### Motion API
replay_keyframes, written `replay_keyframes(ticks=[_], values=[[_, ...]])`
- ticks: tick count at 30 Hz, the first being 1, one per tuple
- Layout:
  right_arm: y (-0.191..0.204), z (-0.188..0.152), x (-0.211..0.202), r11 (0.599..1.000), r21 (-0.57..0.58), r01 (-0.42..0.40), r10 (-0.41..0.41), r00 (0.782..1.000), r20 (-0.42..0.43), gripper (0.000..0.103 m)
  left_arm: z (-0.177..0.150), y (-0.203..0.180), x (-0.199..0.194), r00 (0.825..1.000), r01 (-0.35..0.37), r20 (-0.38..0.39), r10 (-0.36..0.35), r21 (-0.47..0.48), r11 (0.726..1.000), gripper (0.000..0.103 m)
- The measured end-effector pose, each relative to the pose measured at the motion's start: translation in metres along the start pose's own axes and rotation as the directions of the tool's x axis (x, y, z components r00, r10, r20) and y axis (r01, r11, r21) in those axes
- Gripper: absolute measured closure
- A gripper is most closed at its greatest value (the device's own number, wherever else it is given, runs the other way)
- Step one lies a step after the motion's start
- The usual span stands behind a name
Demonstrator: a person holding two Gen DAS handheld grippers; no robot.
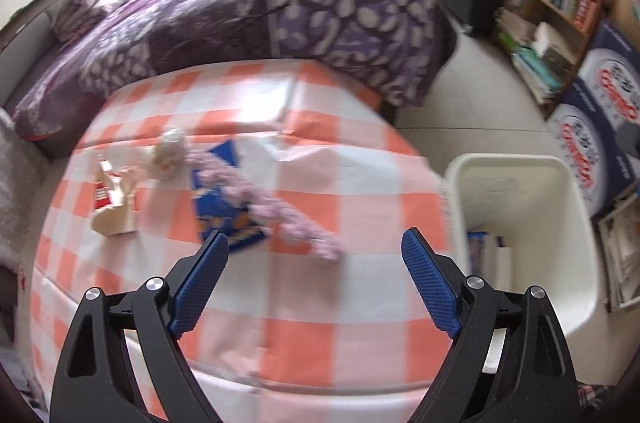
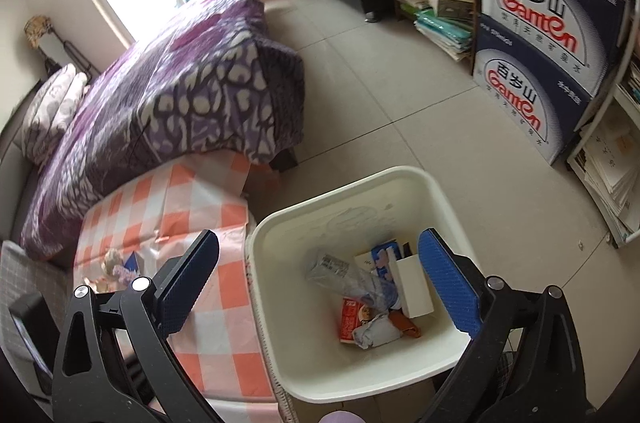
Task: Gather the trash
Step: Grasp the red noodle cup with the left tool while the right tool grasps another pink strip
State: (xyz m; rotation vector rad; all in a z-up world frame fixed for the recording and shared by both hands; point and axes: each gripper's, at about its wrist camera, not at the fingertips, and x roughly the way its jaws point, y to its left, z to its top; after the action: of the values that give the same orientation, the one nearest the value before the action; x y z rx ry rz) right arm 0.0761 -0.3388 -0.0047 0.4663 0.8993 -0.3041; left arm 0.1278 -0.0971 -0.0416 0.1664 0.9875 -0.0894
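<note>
Trash sits both sides: right claw [image 2: 318,247] gapes empty over the white bin [image 2: 280,223], holding wrappers and a small white box [image 2: 412,283]; left claw [image 1: 314,245] wide open above the checked counter [image 1: 320,303], where a blue packet [image 1: 224,215], pink fluffy strip [image 1: 280,211] and carton [image 1: 110,199] lie beyond.

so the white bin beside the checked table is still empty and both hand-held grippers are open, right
Not empty. The right wrist view shows the white bin already holding trash: boxes, wrappers, clear plastic. Both the left hand-held gripper and right hand-held gripper are open, beside the checked table.
</note>
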Motion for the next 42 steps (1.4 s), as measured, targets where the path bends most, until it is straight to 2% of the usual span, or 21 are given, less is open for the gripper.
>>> replay_keyframes(ticks=[3, 5, 9, 12, 14, 19, 23, 26, 28, 30, 31, 32, 33, 34, 35, 39, 42], values=[[0.022, -0.005, 0.015, 0.999, -0.042, -0.001, 0.0, 1.0, -0.029, 0.007, 0.005, 0.032, 0.008, 0.997, -0.08, 0.001, 0.08, -0.03, 0.996, 0.017], [0.037, -0.009, 0.024, 0.997, -0.075, 0.004, -0.007, 0.999, -0.042, 0.007, 0.01, 0.058, 0.015, 0.987, -0.159, 0.002, 0.159, -0.055, 0.986, 0.014], [0.075, -0.022, 0.046, 0.985, -0.172, -0.018, 0.004, 0.997, -0.082, 0.007, 0.017, 0.112, 0.028, 0.96, -0.278, -0.015, 0.278, -0.144, 0.95, 0.014], [0.106, -0.035, 0.063, 0.959, -0.277, -0.06, 0.027, 0.992, -0.122, 0.007, 0.017, 0.143, 0.037, 0.946, -0.322, -0.038, 0.322, -0.201, 0.925, 0.014], [0.13, -0.048, 0.072, 0.926, -0.368, -0.087, 0.035, 0.989, -0.145, 0.007, 0.015, 0.163, 0.048, 0.945, -0.326, -0.066, 0.319, -0.235, 0.916, 0.014], [0.174, -0.077, 0.093, 0.846, -0.5, -0.185, 0.074, 0.969, -0.234, 0.007, 0.01, 0.198, 0.072, 0.954, -0.297, -0.138, 0.266, -0.315, 0.902, 0.014], [0.198, -0.096, 0.107, 0.804, -0.555, -0.214, 0.069, 0.96, -0.27, 0.007, 0.007, 0.212, 0.085, 0.966, -0.252, -0.154, 0.208, -0.361, 0.898, 0.014], [0.207, -0.106, 0.113, 0.789, -0.573, -0.222, 0.068, 0.958, -0.278, 0.008, 0.005, 0.215, 0.092, 0.969, -0.238, -0.158, 0.192, -0.365, 0.9, 0.014], [0.212, -0.112, 0.12, 0.778, -0.587, -0.224, 0.059, 0.956, -0.288, 0.015, 0.002, 0.219, 0.097, 0.97, -0.228, -0.162, 0.179, -0.367, 0.902, 0.015], [0.216, -0.117, 0.129, 0.774, -0.588, -0.234, 0.047, 0.948, -0.315, 0.041, 0.0, 0.219, 0.1, 0.974, -0.208, -0.164, 0.157, -0.368, 0.906, 0.022], [0.217, -0.117, 0.128, 0.773, -0.593, -0.224, 0.044, 0.952, -0.302, 0.043, -0.002, 0.219, 0.103, 0.975, -0.196, -0.172, 0.141, -0.363, 0.911, 0.029], [0.219, -0.117, 0.126, 0.77, -0.598, -0.223, 0.053, 0.956, -0.288, 0.054, -0.004, 0.22, 0.104, 0.975, -0.191, -0.177, 0.134, -0.362, 0.912, 0.031], [0.221, -0.117, 0.126, 0.769, -0.589, -0.247, 0.074, 0.95, -0.303, 0.07, -0.005, 0.22, 0.103, 0.977, -0.184, -0.17, 0.129, -0.364, 0.913, 0.031], [0.221, -0.116, 0.124, 0.772, -0.578, -0.265, 0.088, 0.945, -0.315, 0.077, -0.006, 0.22, 0.102, 0.979, -0.179, -0.159, 0.129, -0.36, 0.916, 0.035], [0.222, -0.116, 0.123, 0.774, -0.572, -0.271, 0.096, 0.944, -0.316, 0.08, -0.006, 0.22, 0.101, 0.979, -0.18, -0.157, 0.131, -0.355, 0.918, 0.041], [0.221, -0.115, 0.115, 0.777, -0.571, -0.265, 0.109, 0.95, -0.293, 0.091, -0.009, 0.223, 0.094, 0.984, -0.154, -0.142, 0.108, -0.376, 0.914, 0.043], [0.217, -0.11, 0.104, 0.789, -0.551, -0.271, 0.137, 0.952, -0.273, 0.093, -0.009, 0.223, 0.086, 0.986, -0.153, -0.122, 0.115, -0.376, 0.914, 0.044]])
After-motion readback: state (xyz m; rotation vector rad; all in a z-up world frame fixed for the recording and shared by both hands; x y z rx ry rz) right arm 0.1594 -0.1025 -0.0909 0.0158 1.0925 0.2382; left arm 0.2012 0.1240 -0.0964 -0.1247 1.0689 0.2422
